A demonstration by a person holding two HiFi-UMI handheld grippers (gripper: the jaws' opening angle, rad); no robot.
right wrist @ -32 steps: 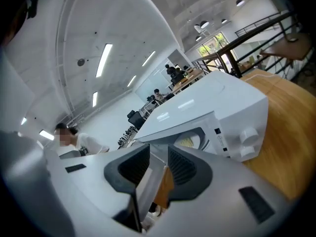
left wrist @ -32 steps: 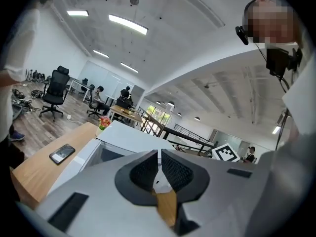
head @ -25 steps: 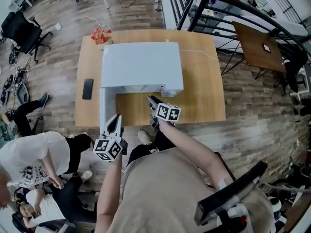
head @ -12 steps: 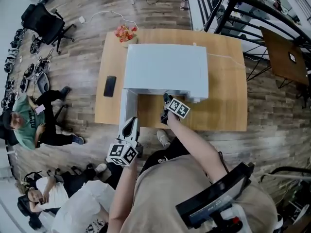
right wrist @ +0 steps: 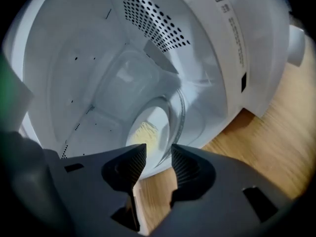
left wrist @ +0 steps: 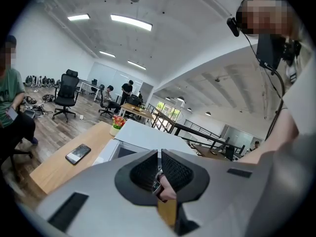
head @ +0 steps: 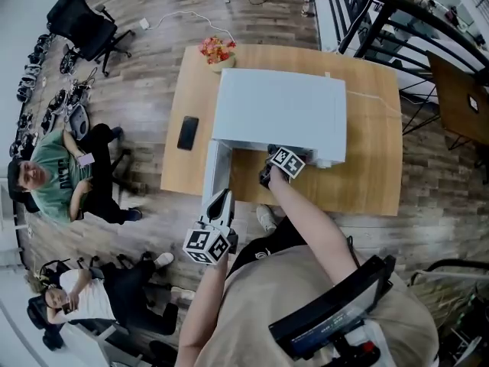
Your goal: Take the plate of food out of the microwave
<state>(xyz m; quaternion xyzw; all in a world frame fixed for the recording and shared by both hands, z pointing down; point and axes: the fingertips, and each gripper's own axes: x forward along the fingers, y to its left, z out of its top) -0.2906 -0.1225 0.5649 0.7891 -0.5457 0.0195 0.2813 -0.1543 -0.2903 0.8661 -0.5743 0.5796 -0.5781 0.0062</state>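
bearing illegibly small print, warning label (right wrist: 231,33) on microwave (right wrist: 98,73)

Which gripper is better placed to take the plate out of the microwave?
Right. The right gripper faces the open microwave, aimed at the plate; its jaws have just been opening, nothing between them. The left gripper hangs back beside the door, shut.
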